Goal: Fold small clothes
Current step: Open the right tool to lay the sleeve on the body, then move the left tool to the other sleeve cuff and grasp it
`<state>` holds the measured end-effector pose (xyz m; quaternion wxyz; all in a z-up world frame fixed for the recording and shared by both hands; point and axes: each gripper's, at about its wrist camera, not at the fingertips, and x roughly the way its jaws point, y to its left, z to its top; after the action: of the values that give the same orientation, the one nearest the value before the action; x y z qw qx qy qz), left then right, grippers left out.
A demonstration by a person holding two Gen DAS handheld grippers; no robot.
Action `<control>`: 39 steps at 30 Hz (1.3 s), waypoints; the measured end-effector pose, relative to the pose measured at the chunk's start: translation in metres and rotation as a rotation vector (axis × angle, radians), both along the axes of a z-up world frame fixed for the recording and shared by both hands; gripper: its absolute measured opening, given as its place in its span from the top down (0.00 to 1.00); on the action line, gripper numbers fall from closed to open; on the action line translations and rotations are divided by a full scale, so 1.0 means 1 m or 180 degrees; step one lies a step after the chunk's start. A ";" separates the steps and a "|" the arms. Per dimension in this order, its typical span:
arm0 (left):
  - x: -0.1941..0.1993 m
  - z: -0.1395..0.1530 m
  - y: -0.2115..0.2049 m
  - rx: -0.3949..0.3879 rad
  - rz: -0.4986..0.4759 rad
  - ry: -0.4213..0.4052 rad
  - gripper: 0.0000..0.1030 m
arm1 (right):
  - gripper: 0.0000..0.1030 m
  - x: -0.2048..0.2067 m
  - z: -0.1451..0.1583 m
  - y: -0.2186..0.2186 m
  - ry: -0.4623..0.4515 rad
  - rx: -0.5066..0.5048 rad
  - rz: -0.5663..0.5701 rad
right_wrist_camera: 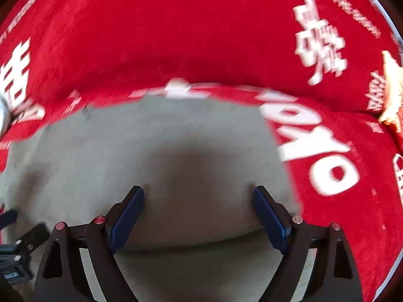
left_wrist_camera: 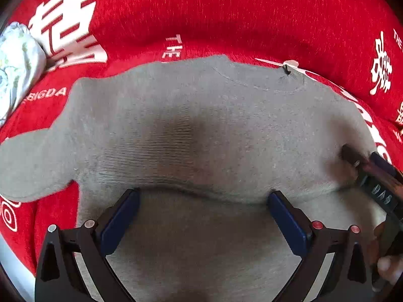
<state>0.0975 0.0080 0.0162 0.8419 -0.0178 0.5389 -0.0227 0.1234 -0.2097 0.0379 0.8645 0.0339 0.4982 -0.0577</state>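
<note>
Left wrist view: the left tool (left_wrist_camera: 202,196), jaws spread wide and holding nothing, hovers over a grey knitted garment (left_wrist_camera: 201,125) lying flat on the red cloth-covered surface (left_wrist_camera: 226,12); the right tool (right_wrist_camera: 199,193) is likewise wide and empty. Beyond, a patterned white bundle (left_wrist_camera: 17,60) waits. Folding appears barely begun.
</note>
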 end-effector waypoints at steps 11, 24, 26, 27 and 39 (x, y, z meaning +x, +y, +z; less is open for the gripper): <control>-0.060 0.019 0.154 -0.0414 0.1014 -0.0234 0.00 | 0.08 -0.044 -0.007 0.056 -0.0116 -0.0002 0.0361; -0.072 -0.019 0.415 -0.0658 0.2821 -0.0107 0.00 | 0.01 -0.042 -0.006 0.059 -0.0164 -0.0033 0.0343; -0.058 -0.016 0.413 -0.0418 0.2773 -0.0165 0.00 | 0.01 -0.042 -0.006 0.059 -0.0167 -0.0033 0.0338; -0.045 -0.018 0.411 -0.0273 0.2757 -0.0052 0.00 | 0.01 -0.042 -0.006 0.059 -0.0170 -0.0040 0.0336; -0.013 -0.011 0.421 -0.0486 0.2519 -0.0368 0.87 | 0.01 -0.044 -0.007 0.059 -0.0184 -0.0037 0.0339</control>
<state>0.0846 0.4285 0.0054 0.8108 -0.2849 0.4390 0.2621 0.0793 -0.1509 0.0311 0.8805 0.0039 0.4738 -0.0135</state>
